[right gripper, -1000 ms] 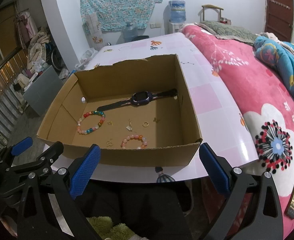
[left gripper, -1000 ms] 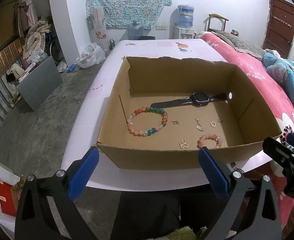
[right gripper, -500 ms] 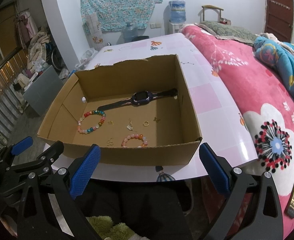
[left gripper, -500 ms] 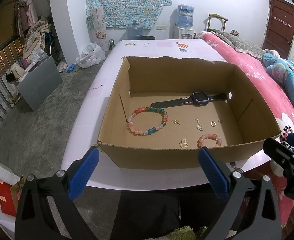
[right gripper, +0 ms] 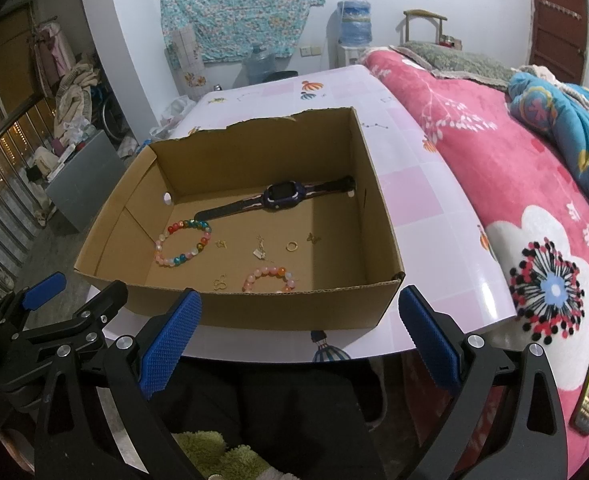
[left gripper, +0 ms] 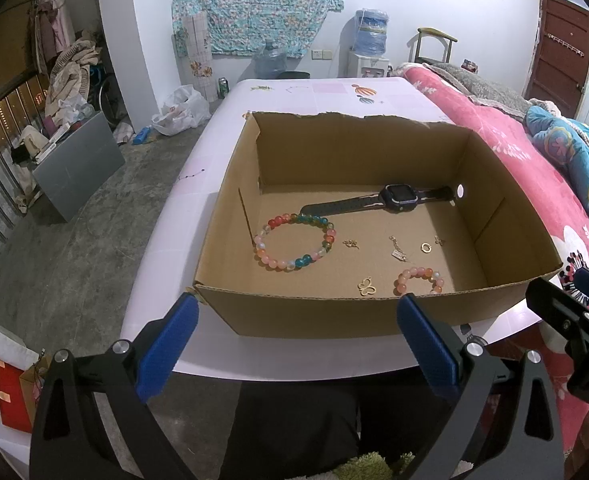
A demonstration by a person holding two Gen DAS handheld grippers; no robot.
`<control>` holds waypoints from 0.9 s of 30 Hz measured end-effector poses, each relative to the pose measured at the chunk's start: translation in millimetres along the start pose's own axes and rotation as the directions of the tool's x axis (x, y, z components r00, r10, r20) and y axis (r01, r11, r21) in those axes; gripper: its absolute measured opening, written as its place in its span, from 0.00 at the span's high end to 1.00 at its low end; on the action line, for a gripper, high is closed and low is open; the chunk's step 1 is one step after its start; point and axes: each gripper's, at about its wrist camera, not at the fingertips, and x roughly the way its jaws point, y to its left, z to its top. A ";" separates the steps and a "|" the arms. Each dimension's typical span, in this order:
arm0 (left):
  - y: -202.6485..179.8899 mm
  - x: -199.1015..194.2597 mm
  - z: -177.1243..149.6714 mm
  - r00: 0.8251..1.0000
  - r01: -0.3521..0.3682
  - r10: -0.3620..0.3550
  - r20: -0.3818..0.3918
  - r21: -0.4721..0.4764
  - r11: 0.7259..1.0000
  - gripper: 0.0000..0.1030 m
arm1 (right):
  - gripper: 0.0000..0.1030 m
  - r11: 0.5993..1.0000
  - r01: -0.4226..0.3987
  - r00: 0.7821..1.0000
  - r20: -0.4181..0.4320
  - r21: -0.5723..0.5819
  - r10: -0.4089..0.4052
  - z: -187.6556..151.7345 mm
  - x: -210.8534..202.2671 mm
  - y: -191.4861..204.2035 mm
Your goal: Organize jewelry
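Both the left claw (left gripper: 296, 344) and right claw (right gripper: 300, 340) are held released before the open brown cardboard box (left gripper: 314, 314), presumably so that the multicoloured bead bracelet (left gripper: 294, 246) can be reached.

Both views are evenly lit by cool, soft indoor light, brightest on the white back wall (left gripper: 434, 8) at the top of the frame. The glossy table (right gripper: 446, 216) carries pale sheen patches along its right edge. Inside the cardboard box (left gripper: 358, 160) the walls cast only faint shadows. Fisheye distortion bends straight lines, and all 4 corners fall to black vignette. Focus is sharp at centre, softer towards the edges
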 end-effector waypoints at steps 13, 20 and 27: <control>0.2 -0.1 0.3 1.000 -0.001 0.001 0.001 -0.001 1.000 0.05 | 0.08 1.000 0.000 1.000 0.000 0.002 0.000 -1.3 -0.4 -0.6; -1.2 0.0 -0.1 1.000 -0.001 0.001 0.001 0.001 1.000 0.05 | 0.08 1.000 0.000 1.000 0.000 0.003 0.000 -0.6 0.2 -0.5; -1.4 -0.1 -0.2 1.000 0.000 0.000 0.001 0.000 1.000 0.05 | 0.08 1.000 0.000 1.000 -0.004 0.010 0.000 -3.7 -1.0 -1.6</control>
